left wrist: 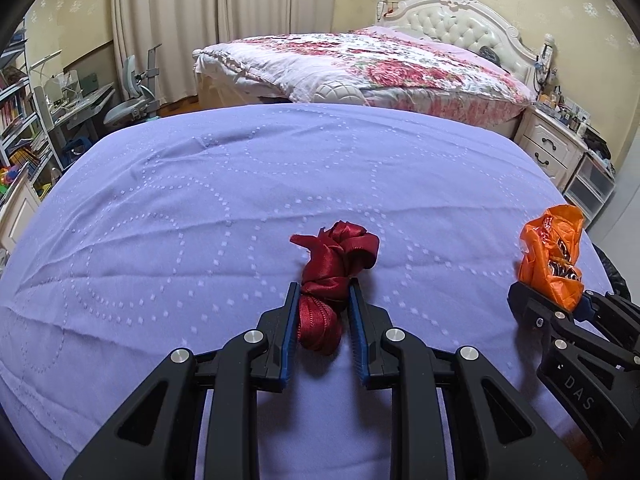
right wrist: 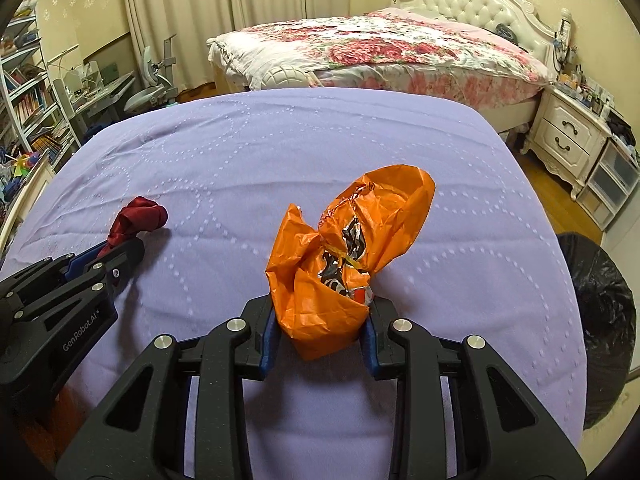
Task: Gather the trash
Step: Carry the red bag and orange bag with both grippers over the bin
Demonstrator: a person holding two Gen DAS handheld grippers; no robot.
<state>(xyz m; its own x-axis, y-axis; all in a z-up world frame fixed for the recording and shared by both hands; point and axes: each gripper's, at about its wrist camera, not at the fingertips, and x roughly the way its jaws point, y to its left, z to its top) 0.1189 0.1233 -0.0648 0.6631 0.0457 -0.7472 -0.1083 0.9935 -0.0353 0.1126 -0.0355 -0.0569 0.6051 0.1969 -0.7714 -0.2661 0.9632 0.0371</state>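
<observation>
Crumpled orange wrapper, silver foil lining showing through a tear, clamped at its lower end in right gripper; both blue pads pressed against the sides. Upper part of wrapper flaring up and outward above the fingertips, over the right half of the lavender bedspread. Same wrapper seen from the left wrist view at far right, sticking up out of the right gripper.

Knotted dark red ribbon pinched between the pads of left gripper; jaws nearly together on it. Knot and loose loops bunched just past the fingertips, a short tail hanging back between the fingers. Whether ribbon touches the cloth: cannot tell. From the right wrist view, red ribbon protruding from left gripper at left, well apart from the wrapper.

Black-lined bin at the bedspread's right edge. Beyond: floral bed with white headboard, nightstand, bookshelf.
</observation>
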